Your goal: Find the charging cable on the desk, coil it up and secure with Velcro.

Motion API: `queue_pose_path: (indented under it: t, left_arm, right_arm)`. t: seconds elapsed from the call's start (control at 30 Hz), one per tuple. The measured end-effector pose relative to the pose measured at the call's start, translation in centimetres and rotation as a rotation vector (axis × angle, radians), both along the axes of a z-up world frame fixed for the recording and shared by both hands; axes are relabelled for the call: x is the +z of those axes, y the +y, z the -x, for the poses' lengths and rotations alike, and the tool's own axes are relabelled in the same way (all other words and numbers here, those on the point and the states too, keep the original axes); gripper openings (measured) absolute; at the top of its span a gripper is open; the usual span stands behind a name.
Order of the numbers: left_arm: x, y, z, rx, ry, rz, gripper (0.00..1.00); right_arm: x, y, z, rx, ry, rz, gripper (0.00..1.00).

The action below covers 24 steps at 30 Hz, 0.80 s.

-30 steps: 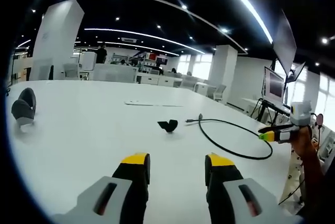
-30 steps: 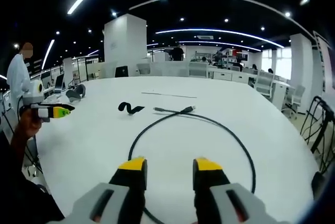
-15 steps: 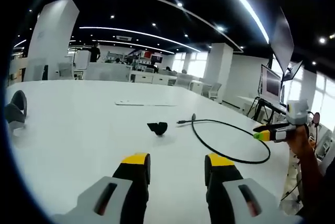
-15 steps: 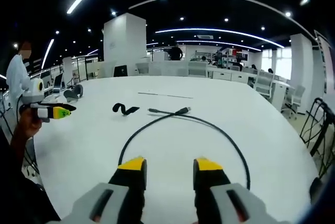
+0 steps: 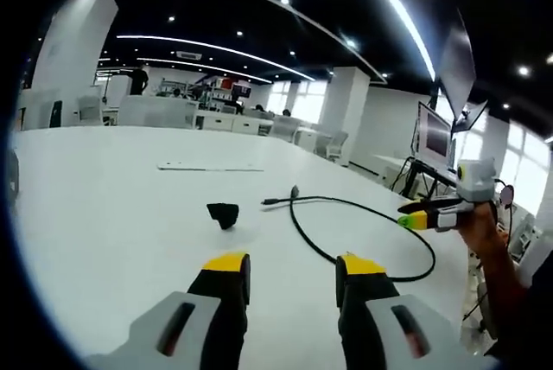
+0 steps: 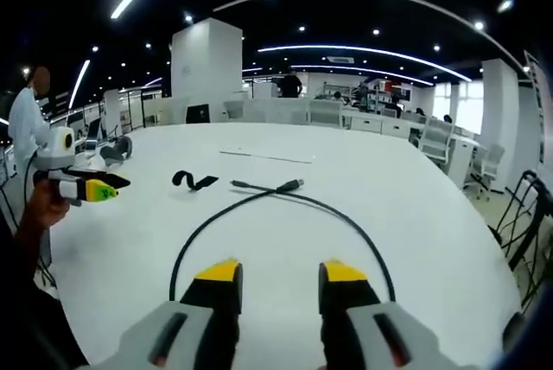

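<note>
black charging cable (image 6: 285,214) loops across the centre of the white worktop (image 6: 415,206), velcro strap (image 6: 192,181) to its left. right tongs (image 6: 278,273) at bottom centre and left tongs (image 5: 284,267) hover released. both views have drifted, cable now nearer the tongs.

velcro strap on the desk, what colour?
Black. The Velcro strap shows best in the right gripper view, lying left of the cable.
</note>
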<state>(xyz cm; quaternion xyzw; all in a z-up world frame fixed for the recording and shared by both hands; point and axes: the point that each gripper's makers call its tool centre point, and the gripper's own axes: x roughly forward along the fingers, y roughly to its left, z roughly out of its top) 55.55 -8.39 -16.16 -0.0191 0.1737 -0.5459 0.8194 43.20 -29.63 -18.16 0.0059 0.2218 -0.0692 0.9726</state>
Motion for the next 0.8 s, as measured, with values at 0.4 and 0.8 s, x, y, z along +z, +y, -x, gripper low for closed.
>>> queue_pose_path:
  t: [0.4,0.8]
  left_arm:
    - [-0.4,-2.5,-0.5,-0.019,-0.018,-0.023,0.40]
    - [-0.7,-4.2,-0.7,-0.022,-0.055,-0.050,0.40]
  right_arm:
    - [0.1,-1.5,-0.8,-0.004,-0.002,0.007,0.36]
    - [0.6,-2.7,-1.2,0.004,-0.017,-0.004,0.36]
